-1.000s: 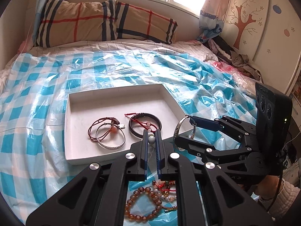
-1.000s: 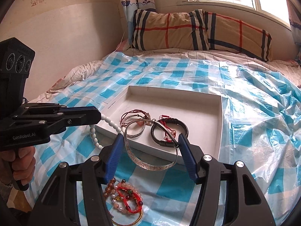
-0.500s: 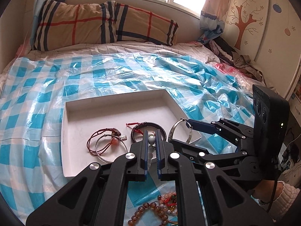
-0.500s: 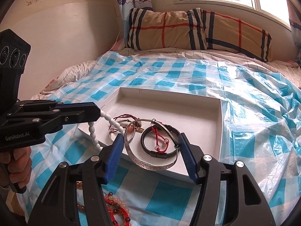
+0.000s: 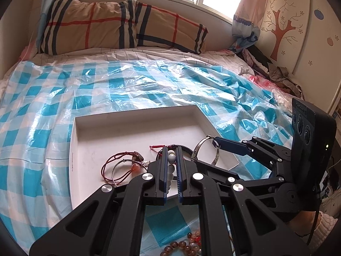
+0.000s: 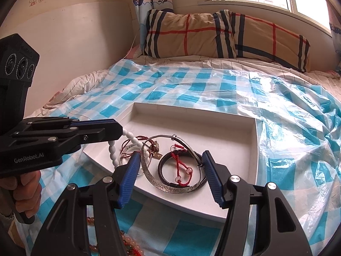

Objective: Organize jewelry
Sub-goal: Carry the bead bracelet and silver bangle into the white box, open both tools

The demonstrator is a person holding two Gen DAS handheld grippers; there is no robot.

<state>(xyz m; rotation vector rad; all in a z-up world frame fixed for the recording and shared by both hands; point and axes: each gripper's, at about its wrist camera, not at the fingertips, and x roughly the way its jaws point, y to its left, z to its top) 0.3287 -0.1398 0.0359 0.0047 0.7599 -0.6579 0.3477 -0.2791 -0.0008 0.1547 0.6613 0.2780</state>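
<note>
My left gripper (image 5: 171, 155) is shut on a white bead bracelet (image 5: 171, 160), which dangles in a loop over the near left corner of the white tray (image 6: 191, 111). In the right wrist view the left gripper (image 6: 119, 131) comes in from the left with the white bead bracelet (image 6: 113, 151) hanging from it. My right gripper (image 6: 170, 157) is shut on a silver bangle (image 6: 166, 188) across its width, above the tray's near part. In the tray lie a black braided bracelet with a red cord (image 6: 181, 170) and a red cord bracelet (image 5: 119, 166) with an orange bead.
The tray (image 5: 136, 113) rests on a blue-and-white checked plastic sheet (image 5: 53, 128) spread over a bed. Amber and red bead bracelets (image 5: 185, 245) lie on the sheet near me. Plaid pillows (image 6: 213, 36) line the headboard, and a pile of clothes (image 5: 277, 72) sits far right.
Both grippers have moved forward and slightly down over the tray, each carrying its bracelet. The loose beads on the sheet have slid toward the bottom edge of both views.
</note>
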